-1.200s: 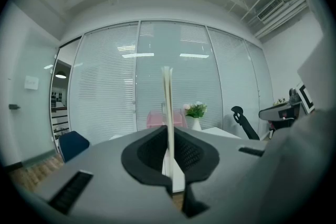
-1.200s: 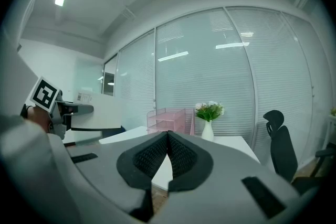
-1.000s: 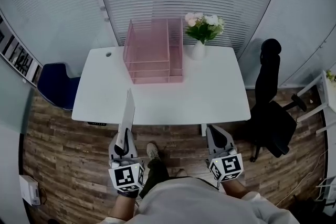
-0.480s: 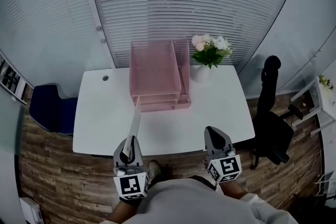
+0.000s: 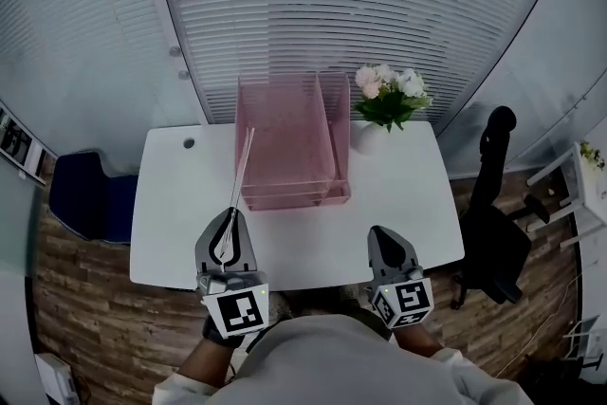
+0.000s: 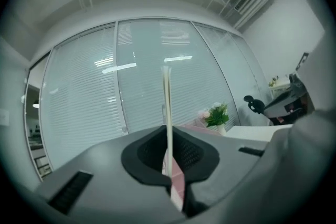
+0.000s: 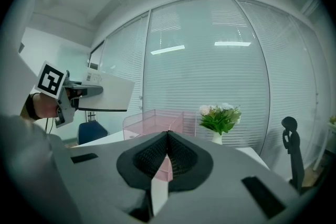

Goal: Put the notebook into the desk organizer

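The notebook [image 5: 241, 175] is thin and white, and I see it edge-on, upright. My left gripper [image 5: 227, 245] is shut on its near end over the front of the white desk [image 5: 171, 213]. The notebook's far end reaches the left front of the pink mesh desk organizer [image 5: 289, 142]. In the left gripper view the notebook [image 6: 167, 107] rises straight up between the pads. My right gripper [image 5: 386, 251] hovers at the desk's front right, shut with nothing in it. The right gripper view shows the organizer [image 7: 157, 118] ahead and the held notebook [image 7: 107, 93] at the left.
A white vase of flowers [image 5: 387, 104] stands right of the organizer. A black office chair [image 5: 493, 204] is beside the desk's right end, and a blue chair [image 5: 81, 194] is at its left. Blinds cover the glass wall behind the desk.
The person has stepped up to the desk. My left gripper has carried the notebook forward from beyond the desk's edge, and its tip now reaches the organizer. The right gripper stayed shut.
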